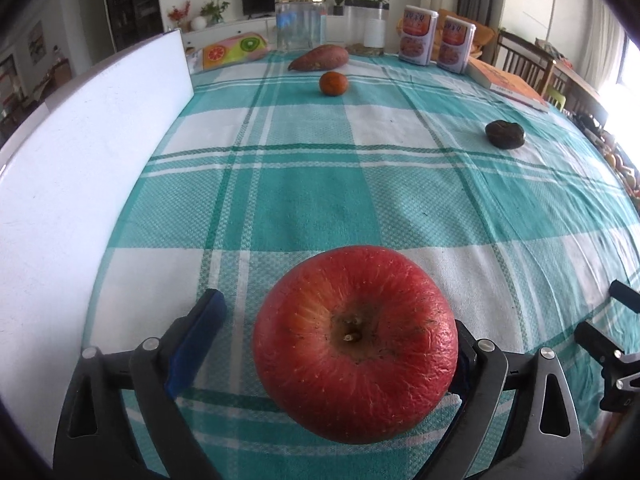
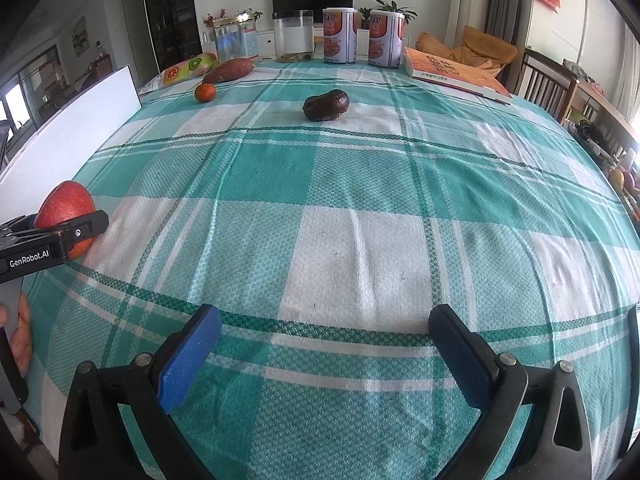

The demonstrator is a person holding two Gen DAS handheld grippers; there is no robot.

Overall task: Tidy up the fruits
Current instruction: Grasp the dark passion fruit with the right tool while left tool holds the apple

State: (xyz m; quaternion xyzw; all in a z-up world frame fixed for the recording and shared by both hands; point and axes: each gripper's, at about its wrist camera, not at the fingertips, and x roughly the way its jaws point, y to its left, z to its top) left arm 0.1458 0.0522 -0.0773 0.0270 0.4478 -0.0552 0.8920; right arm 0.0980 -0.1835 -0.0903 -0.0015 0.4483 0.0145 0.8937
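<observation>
Apple (image 1: 355, 344) sits on the checked tablecloth (image 1: 320, 196) between the spread fingers of the left tongs (image 1: 324, 356), touching the right finger while the left blue pad (image 1: 196, 344) stands clear, so it is not clamped. Right tongs (image 2: 326, 360) gape empty, well apart from it, leaving the left hand nearer.

Two wrist fisheyes low over checked tablecloth (image 2: 360, 240), facing far jars, both sharing the apple (image 1: 354, 344).
</observation>
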